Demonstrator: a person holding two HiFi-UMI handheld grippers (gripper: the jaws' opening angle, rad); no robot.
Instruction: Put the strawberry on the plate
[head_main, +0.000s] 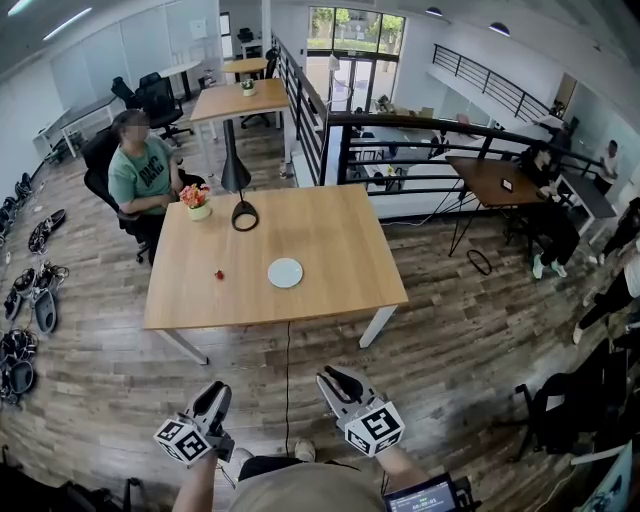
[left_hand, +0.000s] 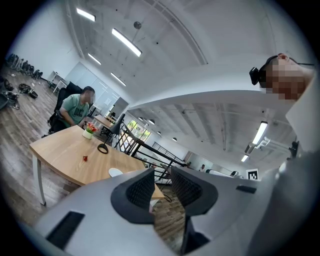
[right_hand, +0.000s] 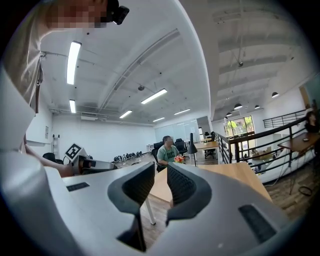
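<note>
Looks like the very start. Holding the left claw (head_main: 214, 392) and right claw (head_main: 332, 380) level, well short of the table (head_main: 340, 280), each pinched together on nothing (probably just resting before the reach). Spotted only from the head and left claw views: strawberry (head_main: 218, 274) on bare wood, near the plate (head_main: 285, 273), not touching. No sign of either from the right claw view.

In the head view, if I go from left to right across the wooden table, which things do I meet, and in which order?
flower pot → strawberry → lamp base → plate
</note>
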